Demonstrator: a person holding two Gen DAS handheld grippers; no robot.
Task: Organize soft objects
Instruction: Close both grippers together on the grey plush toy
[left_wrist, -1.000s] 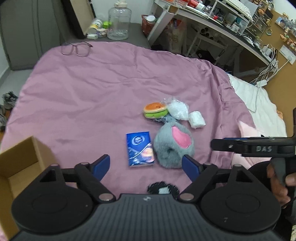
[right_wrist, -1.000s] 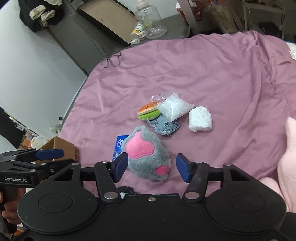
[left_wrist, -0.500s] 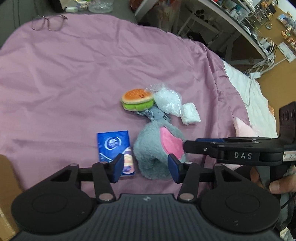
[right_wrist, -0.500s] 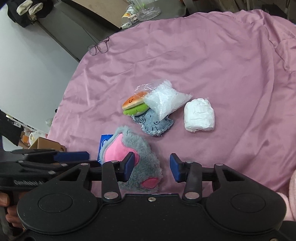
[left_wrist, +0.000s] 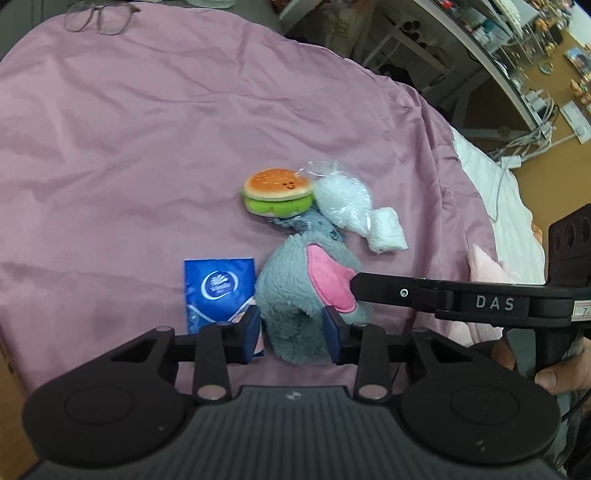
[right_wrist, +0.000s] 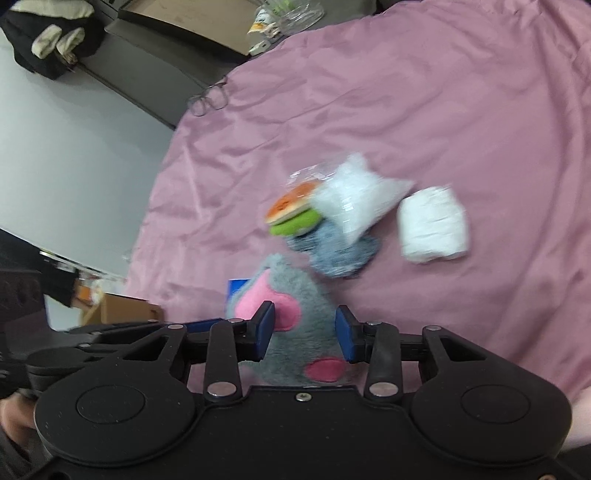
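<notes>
On the pink bedspread (left_wrist: 147, 147), left gripper (left_wrist: 293, 332) and right gripper (right_wrist: 304, 332), jaws just closing, both clamp the grey plush slipper (left_wrist: 295, 295); blue tissue pack (left_wrist: 218, 290) just left.

Grey plush toy (left_wrist: 295, 295) seen as shaggy fleece with smooth pink felt patches; purple bedsheet (left_wrist: 129, 147) rendered in creased, faintly sheened cloth; blue tissue packet (left_wrist: 218, 288) wrapped in glossy plastic; burger toy (left_wrist: 277, 192) finished smooth and matt

Home bedroom: pink bedsheet (left_wrist: 184, 122), eyeglasses (left_wrist: 98, 16), cluttered desk (left_wrist: 491, 48).
</notes>
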